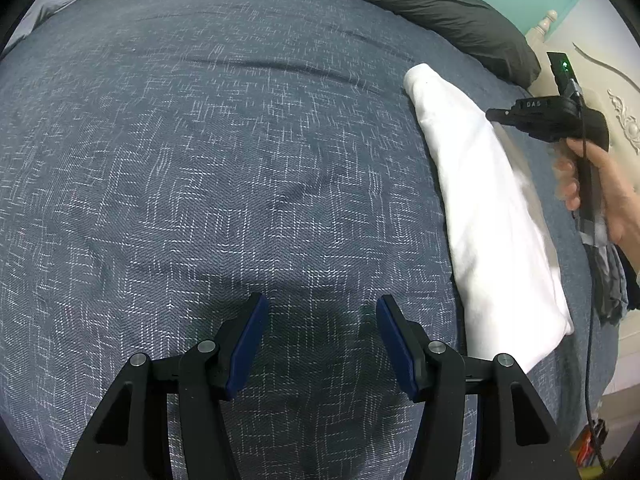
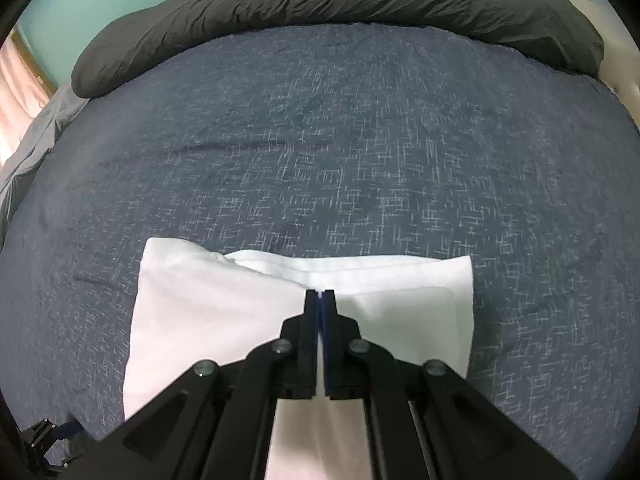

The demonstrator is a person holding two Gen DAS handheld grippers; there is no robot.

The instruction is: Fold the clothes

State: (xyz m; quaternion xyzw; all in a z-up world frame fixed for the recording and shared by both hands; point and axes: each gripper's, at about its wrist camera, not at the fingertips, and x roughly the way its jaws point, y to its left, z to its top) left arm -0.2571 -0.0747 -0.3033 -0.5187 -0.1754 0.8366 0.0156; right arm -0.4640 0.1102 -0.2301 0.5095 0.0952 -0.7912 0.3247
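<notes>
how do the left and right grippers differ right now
The left gripper has its jaws wide apart with nothing between them; the right gripper is shut. The left hangs over bare blue bedspread; the right is over the folded white garment. Both have black fingers with blue pads.

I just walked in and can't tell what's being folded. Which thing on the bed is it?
Start at the blue-grey bedspread, with a dark grey duvet bunched at its far end. Near the right gripper lies a folded white garment, the only white thing there.
</notes>
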